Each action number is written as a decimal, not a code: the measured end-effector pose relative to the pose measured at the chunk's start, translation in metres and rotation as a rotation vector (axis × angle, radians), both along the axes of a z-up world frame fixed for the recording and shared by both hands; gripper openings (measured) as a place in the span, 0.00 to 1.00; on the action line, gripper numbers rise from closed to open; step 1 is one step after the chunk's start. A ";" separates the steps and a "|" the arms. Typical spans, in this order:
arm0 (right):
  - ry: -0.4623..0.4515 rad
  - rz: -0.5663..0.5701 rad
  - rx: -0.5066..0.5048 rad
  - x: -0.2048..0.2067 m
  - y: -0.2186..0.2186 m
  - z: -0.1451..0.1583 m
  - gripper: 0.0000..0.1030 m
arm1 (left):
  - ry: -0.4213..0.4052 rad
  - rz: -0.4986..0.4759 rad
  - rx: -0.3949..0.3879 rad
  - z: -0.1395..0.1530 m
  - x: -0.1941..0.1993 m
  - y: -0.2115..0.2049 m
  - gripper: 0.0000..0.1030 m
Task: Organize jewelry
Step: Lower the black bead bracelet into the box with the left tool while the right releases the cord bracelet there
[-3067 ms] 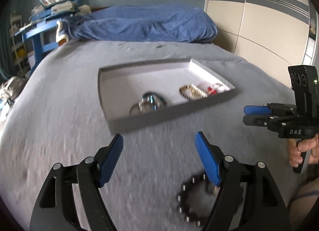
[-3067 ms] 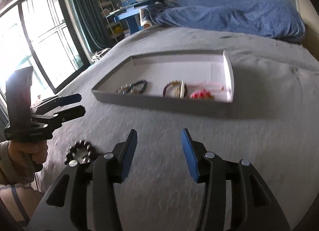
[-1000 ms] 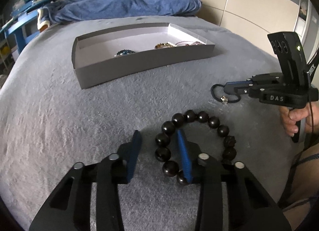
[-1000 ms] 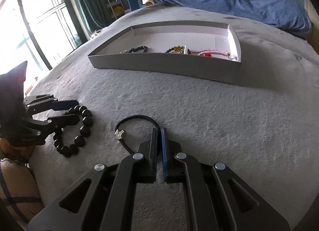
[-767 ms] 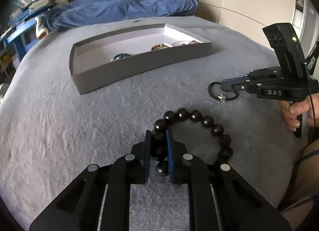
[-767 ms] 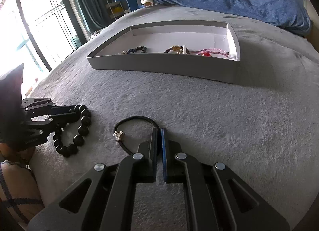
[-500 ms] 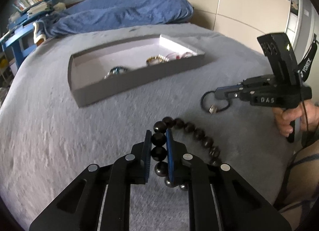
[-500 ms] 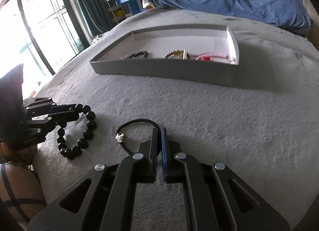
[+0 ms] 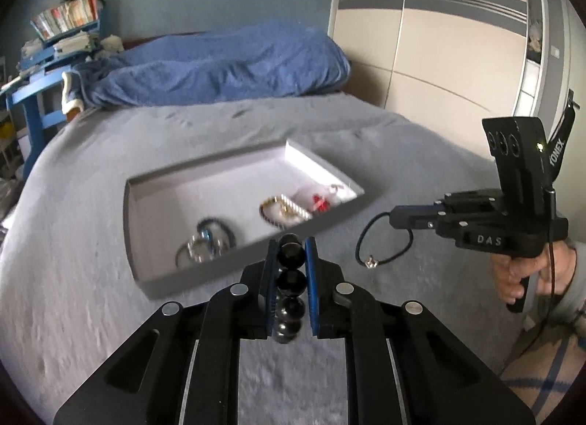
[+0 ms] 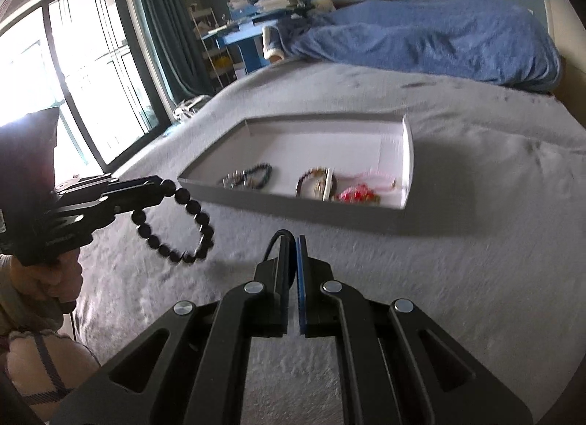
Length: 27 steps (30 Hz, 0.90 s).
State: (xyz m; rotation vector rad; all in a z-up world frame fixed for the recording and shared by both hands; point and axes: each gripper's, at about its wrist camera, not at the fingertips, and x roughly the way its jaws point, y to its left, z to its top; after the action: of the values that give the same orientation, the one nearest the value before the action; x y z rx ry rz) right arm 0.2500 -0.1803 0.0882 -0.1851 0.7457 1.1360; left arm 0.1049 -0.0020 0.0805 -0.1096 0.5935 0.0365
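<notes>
We've got both pieces up off the bed (image 9: 91, 315) now, each carried toward the tray (image 9: 205, 274), our landmark here. Left gripper (image 9: 291, 260): fingers narrow, clamped on the black bead bracelet (image 10: 183, 227), pinched by a few beads so the rest of the loop hangs free below, just short of the tray's near wall. Right gripper (image 10: 291, 252): fingers nearly together, pinching the thin black cord bracelet (image 9: 384, 249) w/ a small metal charm; it dangles to the right of the tray, near its front right corner. Holding by one edge likely lets each piece drop flat inside. Tray already holds other bracelets (image 10: 252, 176) along its near side, so the back looks freest. Readable text: "DAS" on the right gripper body, and approx. "YONEX" on a strap behind it.
</notes>
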 end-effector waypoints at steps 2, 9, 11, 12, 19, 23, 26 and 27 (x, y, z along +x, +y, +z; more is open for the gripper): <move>-0.010 -0.001 0.005 0.004 0.002 0.006 0.03 | -0.015 0.006 0.003 0.006 0.004 0.003 0.14; -0.038 -0.013 0.023 0.019 0.014 0.024 0.03 | -0.060 0.020 0.014 0.028 0.024 0.012 0.14; -0.039 -0.020 0.023 0.025 0.021 0.026 0.03 | -0.070 0.024 0.020 0.034 0.034 0.016 0.14; -0.036 -0.023 0.024 0.028 0.024 0.027 0.03 | -0.073 0.025 0.021 0.036 0.036 0.017 0.14; -0.022 -0.055 -0.013 0.049 0.053 0.015 0.03 | -0.078 0.095 0.016 0.034 0.059 0.038 0.14; -0.002 -0.078 -0.038 0.060 0.068 0.002 0.03 | -0.060 0.152 -0.013 0.019 0.070 0.055 0.14; 0.018 -0.094 -0.066 0.066 0.077 -0.011 0.03 | -0.026 0.167 -0.009 0.007 0.078 0.061 0.14; 0.020 -0.096 -0.075 0.068 0.079 -0.015 0.03 | -0.008 0.168 -0.004 0.002 0.082 0.063 0.14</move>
State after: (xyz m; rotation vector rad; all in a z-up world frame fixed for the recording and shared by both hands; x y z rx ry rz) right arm 0.3184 -0.1018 0.0736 -0.1988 0.8074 1.0209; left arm 0.1868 0.0608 0.0820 -0.1629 0.5748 0.1981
